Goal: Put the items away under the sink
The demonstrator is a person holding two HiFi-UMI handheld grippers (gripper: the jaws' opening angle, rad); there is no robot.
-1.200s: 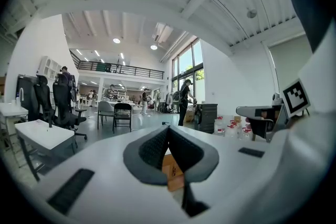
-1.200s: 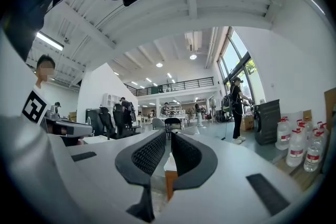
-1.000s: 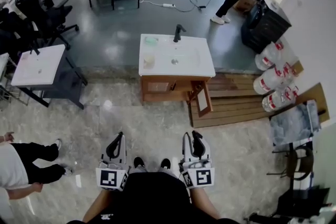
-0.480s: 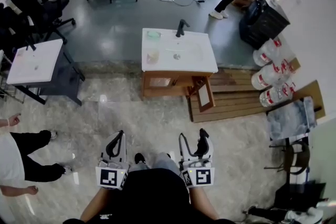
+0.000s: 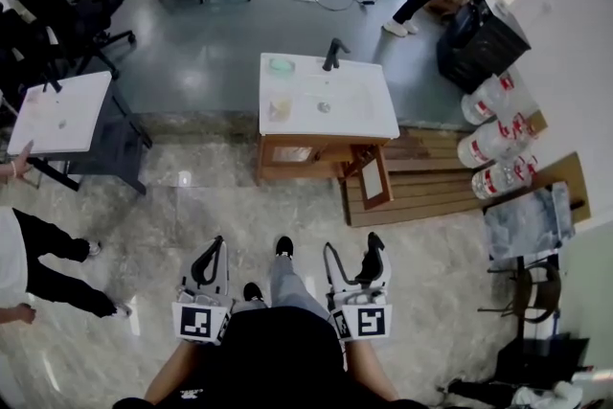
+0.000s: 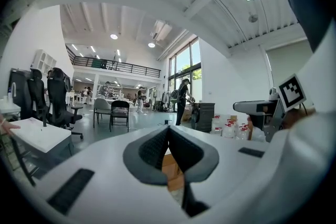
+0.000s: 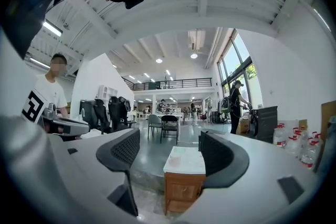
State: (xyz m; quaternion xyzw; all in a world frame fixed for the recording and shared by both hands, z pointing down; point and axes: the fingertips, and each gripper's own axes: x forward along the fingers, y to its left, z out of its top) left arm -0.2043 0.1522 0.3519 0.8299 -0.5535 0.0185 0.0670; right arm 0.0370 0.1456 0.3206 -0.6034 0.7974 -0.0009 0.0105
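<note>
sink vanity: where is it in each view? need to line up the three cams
Head view: sink vanity sits upper centre, white top facing the camera.
Left gripper view: mostly hidden; only a sliver of its wood shows low centre.
Right gripper view: lower centre, white top and wooden front in view.
Shared landmark: the water jugs, to the right of the vanity in all three.

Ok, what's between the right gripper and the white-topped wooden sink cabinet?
Head view: only bare pale stone floor lies between the right gripper, whose empty jaws have just been opening, and the white-topped wooden sink cabinet.
</note>
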